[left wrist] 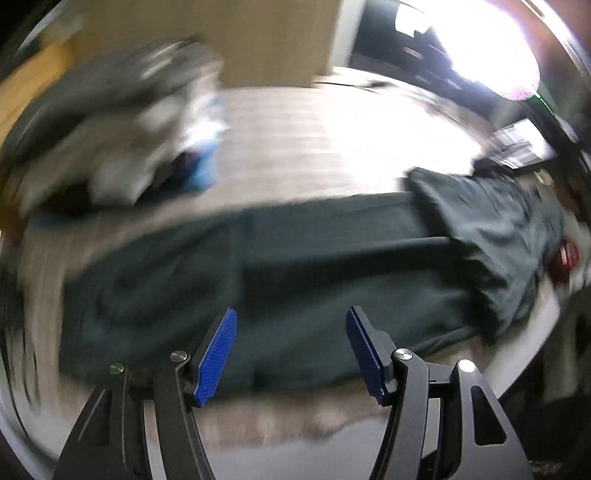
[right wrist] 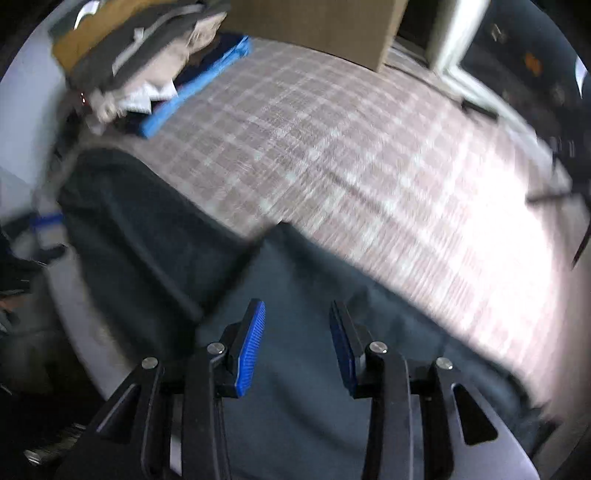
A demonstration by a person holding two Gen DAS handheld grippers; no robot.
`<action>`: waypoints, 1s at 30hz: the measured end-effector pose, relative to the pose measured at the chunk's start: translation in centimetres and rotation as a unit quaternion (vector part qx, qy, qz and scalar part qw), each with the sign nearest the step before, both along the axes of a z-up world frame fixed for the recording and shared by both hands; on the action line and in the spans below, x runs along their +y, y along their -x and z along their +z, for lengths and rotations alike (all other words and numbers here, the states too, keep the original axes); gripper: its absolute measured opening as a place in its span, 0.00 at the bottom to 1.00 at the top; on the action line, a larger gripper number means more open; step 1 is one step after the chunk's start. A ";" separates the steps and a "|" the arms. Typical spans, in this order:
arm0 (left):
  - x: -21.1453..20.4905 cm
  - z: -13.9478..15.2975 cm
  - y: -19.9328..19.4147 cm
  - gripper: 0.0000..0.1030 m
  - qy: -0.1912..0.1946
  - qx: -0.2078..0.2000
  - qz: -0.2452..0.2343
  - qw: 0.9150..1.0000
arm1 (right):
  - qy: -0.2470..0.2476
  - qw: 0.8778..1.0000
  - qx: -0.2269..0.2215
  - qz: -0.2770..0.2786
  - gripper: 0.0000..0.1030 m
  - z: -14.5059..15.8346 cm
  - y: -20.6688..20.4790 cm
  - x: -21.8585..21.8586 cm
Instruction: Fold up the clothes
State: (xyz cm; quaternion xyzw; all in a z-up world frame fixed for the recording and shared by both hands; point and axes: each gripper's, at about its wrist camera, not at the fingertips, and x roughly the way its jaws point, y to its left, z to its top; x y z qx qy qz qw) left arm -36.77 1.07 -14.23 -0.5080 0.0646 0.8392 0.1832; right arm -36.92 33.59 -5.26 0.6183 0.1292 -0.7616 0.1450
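Spread lengthwise along the near edge of a bed covered in a checked sheet (right wrist: 332, 155): a dark garment (left wrist: 295, 273), already doubled over at one end, where a flap (left wrist: 491, 236) lies back on the rest. Heaped at the far corner, well apart: a pile of other clothes (right wrist: 140, 62), with a cardboard box (right wrist: 317, 26) beside it. Above the cloth, both pointing steeply down: left gripper (left wrist: 291, 350) with fingers apart and nothing between the blue pads (left wrist: 218, 354); right gripper (right wrist: 297, 347) likewise parted, narrower, also empty. Heavy blur throughout, so seams and hems hard to make out. Likely step: reaching for fresh holds for the next fold. Best done by picking two matching points on one edge, one per gripper, rather than bunching the middle. Worth pinching every layer at the doubled end, or the lower layer may stay behind. Advisable to lift only enough to clear the sheet, carry both holds over in parallel, and lay edge on edge. Risks: dragging the sheet along, or the near edge slipping off the bed.
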 end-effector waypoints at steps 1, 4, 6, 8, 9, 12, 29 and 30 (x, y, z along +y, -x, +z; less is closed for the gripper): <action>1.4 0.4 1.1 0.58 0.009 0.009 -0.029 1.000 | -0.005 1.000 -0.008 0.007 0.35 -0.2 0.6 0.2; 5.4 0.5 5.7 0.59 0.023 0.011 -0.113 0.993 | -0.006 0.999 -0.032 0.005 0.36 -0.5 1.3 2.5; 7.9 -0.4 8.9 0.59 0.021 -0.009 -0.154 0.988 | -0.009 0.999 -0.043 -0.002 0.38 -0.8 1.4 4.4; 10.7 -1.8 11.6 0.59 0.023 -0.031 -0.200 0.979 | -0.010 0.999 -0.049 -0.009 0.41 -1.1 1.4 6.5; 11.9 -2.4 12.3 0.59 0.032 -0.035 -0.218 0.975 | -0.009 0.999 -0.050 -0.013 0.41 -1.2 1.4 7.4; 14.6 -4.2 13.7 0.50 0.059 -0.045 -0.266 0.961 | -0.004 0.998 -0.053 -0.026 0.42 -1.5 1.4 9.8; 18.8 -6.8 13.2 0.07 0.103 -0.076 -0.387 0.913 | 0.189 0.977 -0.061 -0.074 0.45 -1.8 -4.0 2.5; 19.1 -6.9 13.1 0.06 0.106 -0.072 -0.394 0.910 | 0.200 0.975 -0.062 -0.080 0.45 -2.1 -4.3 1.3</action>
